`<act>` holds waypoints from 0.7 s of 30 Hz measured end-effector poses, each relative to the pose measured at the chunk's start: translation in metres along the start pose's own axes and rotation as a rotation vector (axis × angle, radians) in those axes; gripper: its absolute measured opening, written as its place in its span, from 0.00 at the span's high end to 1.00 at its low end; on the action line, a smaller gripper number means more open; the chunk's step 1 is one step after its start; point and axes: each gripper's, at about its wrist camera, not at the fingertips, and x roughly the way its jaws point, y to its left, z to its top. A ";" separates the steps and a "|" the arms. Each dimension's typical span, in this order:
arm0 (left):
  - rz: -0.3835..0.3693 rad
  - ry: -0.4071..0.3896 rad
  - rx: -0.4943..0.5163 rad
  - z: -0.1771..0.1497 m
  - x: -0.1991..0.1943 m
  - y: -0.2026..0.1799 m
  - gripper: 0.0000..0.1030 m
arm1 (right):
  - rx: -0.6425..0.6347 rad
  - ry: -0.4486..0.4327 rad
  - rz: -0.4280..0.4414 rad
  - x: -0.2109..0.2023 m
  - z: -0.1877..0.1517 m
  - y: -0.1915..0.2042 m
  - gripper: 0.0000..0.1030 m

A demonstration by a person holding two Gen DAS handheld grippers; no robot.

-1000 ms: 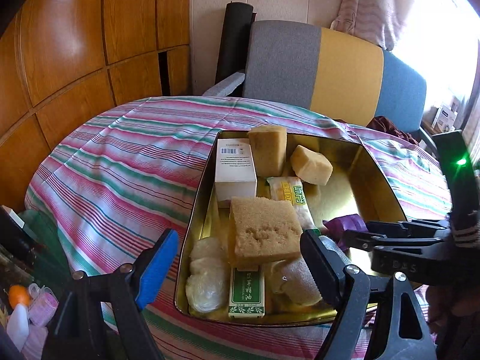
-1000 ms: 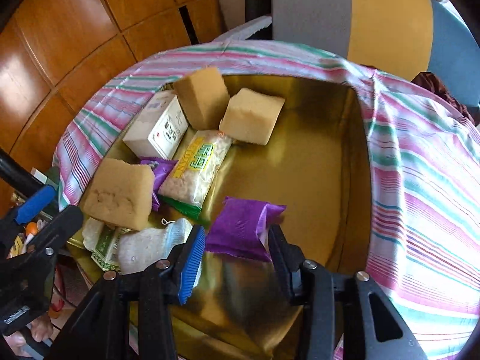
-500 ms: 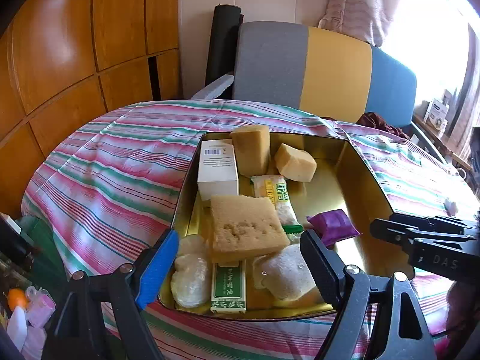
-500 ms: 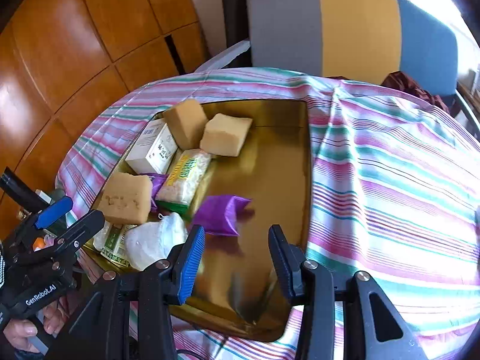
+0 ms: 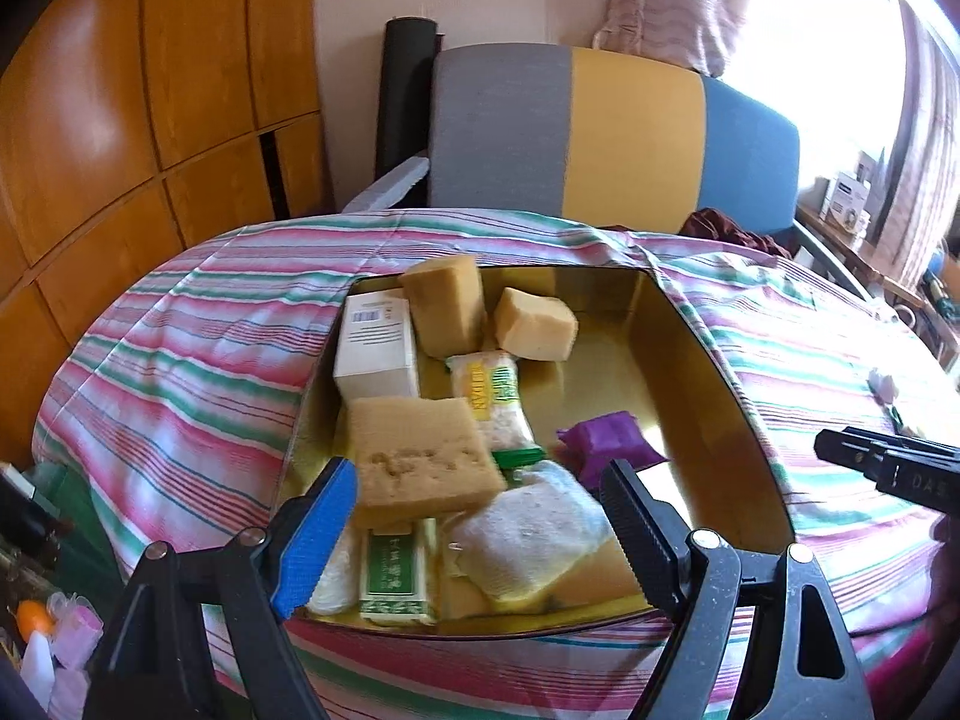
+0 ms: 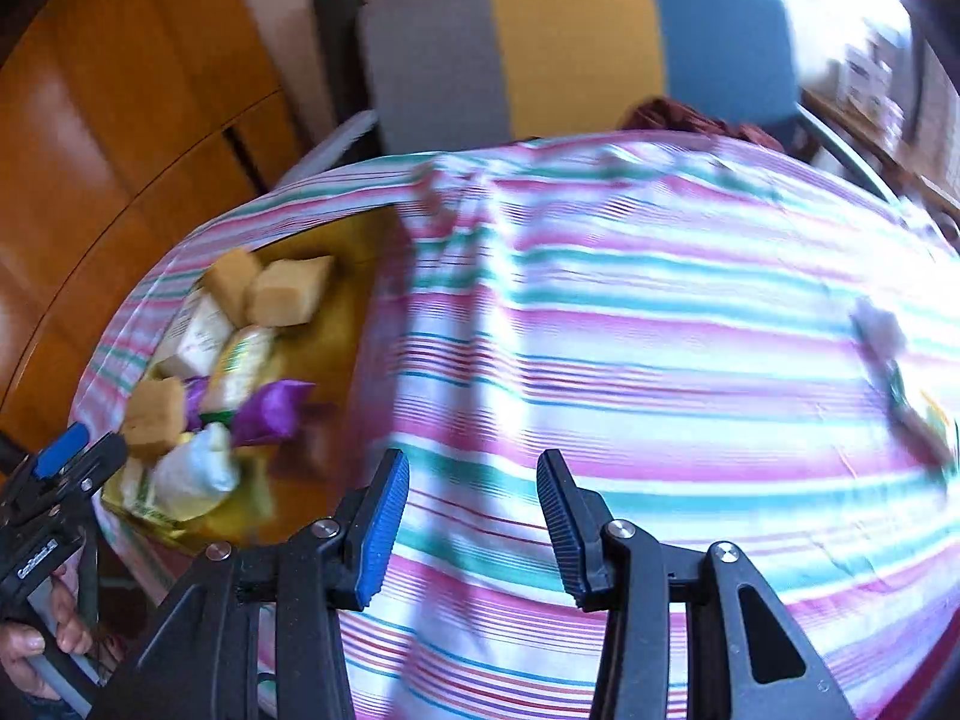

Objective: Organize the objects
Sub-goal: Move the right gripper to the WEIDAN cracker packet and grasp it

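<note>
Both claws are released and empty: the left claw (image 5: pixel 477 510) over the gold tray (image 5: pixel 708 354), the right claw (image 6: pixel 474 516) above the striped cloth (image 6: pixel 660 360).

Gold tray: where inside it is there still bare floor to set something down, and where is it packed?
The gold tray is bare along its right half, between the purple packet, the small sponge block and the right wall. The left side is packed: white box, large sponge, snack packet.
</note>
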 end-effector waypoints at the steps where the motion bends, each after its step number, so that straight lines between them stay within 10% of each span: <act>1: -0.005 -0.001 0.008 0.000 0.000 -0.004 0.19 | 0.024 0.004 -0.006 -0.001 -0.001 -0.009 0.57; 21: -0.165 0.014 0.183 0.009 0.005 -0.100 0.19 | 0.419 0.036 -0.342 -0.061 0.008 -0.233 0.53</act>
